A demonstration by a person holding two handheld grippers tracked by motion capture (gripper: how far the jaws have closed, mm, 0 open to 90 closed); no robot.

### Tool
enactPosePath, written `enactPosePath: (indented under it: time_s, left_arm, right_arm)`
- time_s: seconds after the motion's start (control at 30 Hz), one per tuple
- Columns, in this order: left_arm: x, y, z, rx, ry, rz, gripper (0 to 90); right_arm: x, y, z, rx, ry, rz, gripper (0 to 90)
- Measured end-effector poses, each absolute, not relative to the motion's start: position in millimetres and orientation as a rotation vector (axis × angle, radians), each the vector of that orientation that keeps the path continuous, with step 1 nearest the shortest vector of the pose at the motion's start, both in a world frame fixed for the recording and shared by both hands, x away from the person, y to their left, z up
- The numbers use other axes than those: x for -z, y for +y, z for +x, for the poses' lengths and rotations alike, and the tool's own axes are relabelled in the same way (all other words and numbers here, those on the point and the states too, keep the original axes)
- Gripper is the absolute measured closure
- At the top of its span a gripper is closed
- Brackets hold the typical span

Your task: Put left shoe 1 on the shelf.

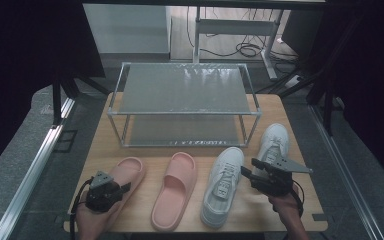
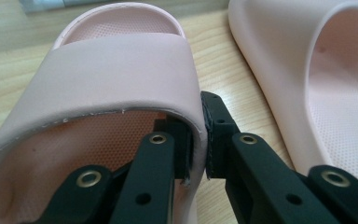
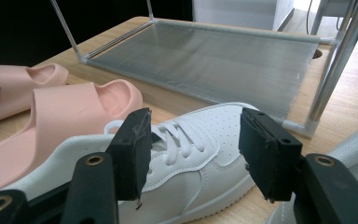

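Near half of table (image 1: 300, 212) crowded: two pink slippers (image 1: 174, 190) left, two white sneakers (image 1: 223, 186) right, narrow gaps of bare wood between. Two-tier rack (image 1: 184, 90) blocks the far half. Both shelves bare; narrow free strips left and right of rack.

No readable text, label or number anywhere.

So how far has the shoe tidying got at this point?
Nothing looks shelved yet: both tiers of the rack are bare, and all four shoes sit on the table. In hand: the left tongs pinch the strap edge of the left pink slipper. The right tongs stand open above a white sneaker. Left to do, presumably: lifting everything onto the rack.
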State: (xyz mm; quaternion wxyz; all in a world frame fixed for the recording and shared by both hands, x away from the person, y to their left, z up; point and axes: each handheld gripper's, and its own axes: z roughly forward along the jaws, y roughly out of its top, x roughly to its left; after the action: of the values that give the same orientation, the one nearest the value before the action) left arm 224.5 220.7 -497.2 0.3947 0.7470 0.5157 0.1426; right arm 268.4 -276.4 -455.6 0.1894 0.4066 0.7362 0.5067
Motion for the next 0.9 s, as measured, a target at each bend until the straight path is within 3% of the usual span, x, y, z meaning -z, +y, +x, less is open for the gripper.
enactPosePath:
  time_s: [0.9]
  left_arm:
    - [462,198,258,-0.336,1.191,1.903,83.3]
  right_arm:
    - [456,-275,269,-1.424,2.077,1.138,44.6]
